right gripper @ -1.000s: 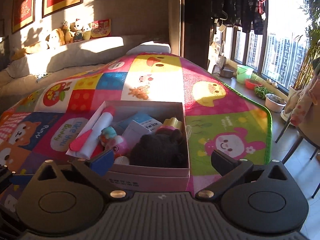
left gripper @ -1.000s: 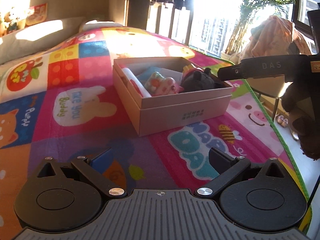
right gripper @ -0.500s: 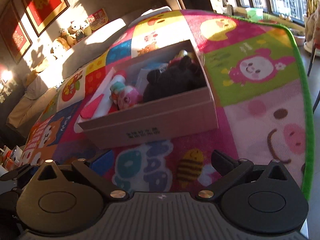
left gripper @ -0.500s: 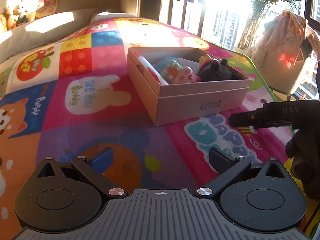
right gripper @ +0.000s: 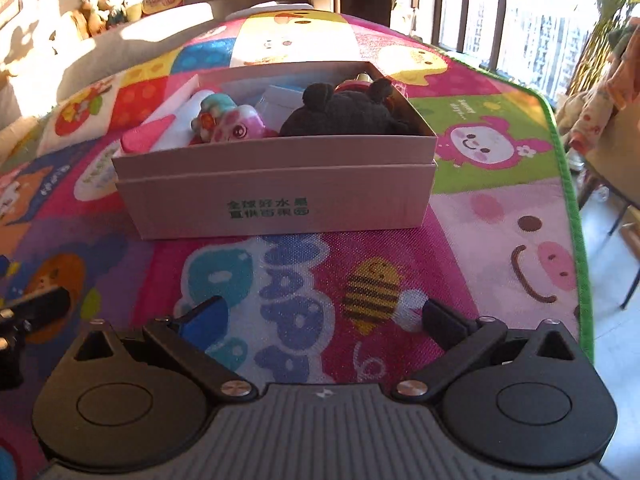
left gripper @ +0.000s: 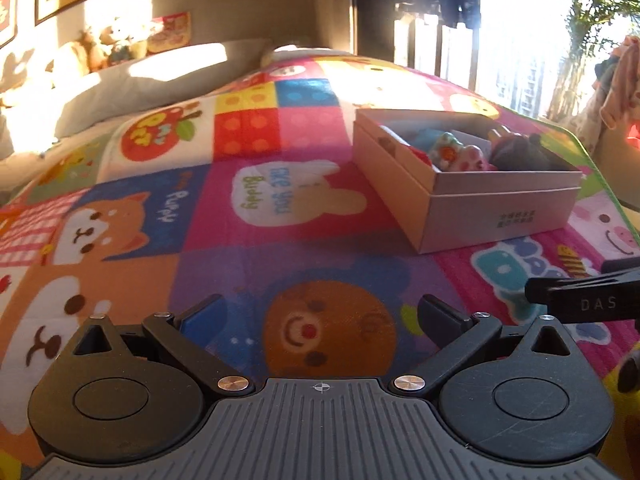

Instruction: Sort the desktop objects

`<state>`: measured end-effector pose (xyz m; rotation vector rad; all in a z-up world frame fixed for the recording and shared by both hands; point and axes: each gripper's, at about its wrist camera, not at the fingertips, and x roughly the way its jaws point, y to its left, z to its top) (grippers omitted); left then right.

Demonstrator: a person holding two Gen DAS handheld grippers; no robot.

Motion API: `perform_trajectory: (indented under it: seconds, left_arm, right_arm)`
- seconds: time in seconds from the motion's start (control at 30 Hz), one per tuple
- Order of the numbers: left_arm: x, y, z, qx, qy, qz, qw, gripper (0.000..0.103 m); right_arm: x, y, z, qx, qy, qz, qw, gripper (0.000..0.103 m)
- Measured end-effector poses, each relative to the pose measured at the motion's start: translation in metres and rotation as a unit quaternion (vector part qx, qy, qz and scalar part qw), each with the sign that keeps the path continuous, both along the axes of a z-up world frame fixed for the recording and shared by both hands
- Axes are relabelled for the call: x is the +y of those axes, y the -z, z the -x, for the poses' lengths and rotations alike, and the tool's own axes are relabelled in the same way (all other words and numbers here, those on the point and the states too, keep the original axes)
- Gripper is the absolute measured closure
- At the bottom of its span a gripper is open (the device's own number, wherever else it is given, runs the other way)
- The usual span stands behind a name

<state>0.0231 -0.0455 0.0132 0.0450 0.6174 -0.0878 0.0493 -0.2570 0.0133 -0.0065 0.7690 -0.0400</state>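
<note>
You are holding both grippers, left [left gripper: 320,316] and right [right gripper: 320,316], spread and empty; toys are sitting in the box [right gripper: 276,188], nothing showing loose on the mat [right gripper: 460,240]

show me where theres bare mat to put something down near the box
Free: the mat between the box's printed front wall and the right gripper, and left of the box in the left view. Crowded: inside the box, with the black plush and pink toy.

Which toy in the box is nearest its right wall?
The black plush toy. It lies against the right wall of the box; the pink toy sits further left.
</note>
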Motion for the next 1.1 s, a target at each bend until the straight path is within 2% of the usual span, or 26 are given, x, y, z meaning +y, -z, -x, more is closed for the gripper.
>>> perform_trajectory:
  seconds: [0.07,0.17,0.3,0.37,1.1]
  left_arm:
    - [0.005,0.002,0.003,-0.009,0.002,0.005,0.9999,0.000]
    - [0.004,0.004,0.001,-0.013,0.003,0.012,0.9998,0.000]
    - [-0.005,0.014,-0.013,0.037,0.006,-0.004,0.9993,0.000]
    - [-0.007,0.015,-0.013,0.036,-0.001,-0.005,0.9993,0.000]
    - [-0.005,0.015,-0.012,0.036,-0.002,-0.006,0.9993,0.000]
  right_arm:
    - [0.004,0.001,0.008,0.003,0.013,-0.013,1.000,0.000]
    - [0.010,0.002,0.019,-0.007,0.016,-0.002,1.000,0.000]
    - [0.004,0.006,0.024,-0.031,0.008,-0.009,0.999,0.000]
    - [0.003,0.008,0.026,-0.041,0.009,-0.012,0.999,0.000]
    - [0.004,0.008,0.025,-0.040,0.009,-0.009,0.999,0.000]
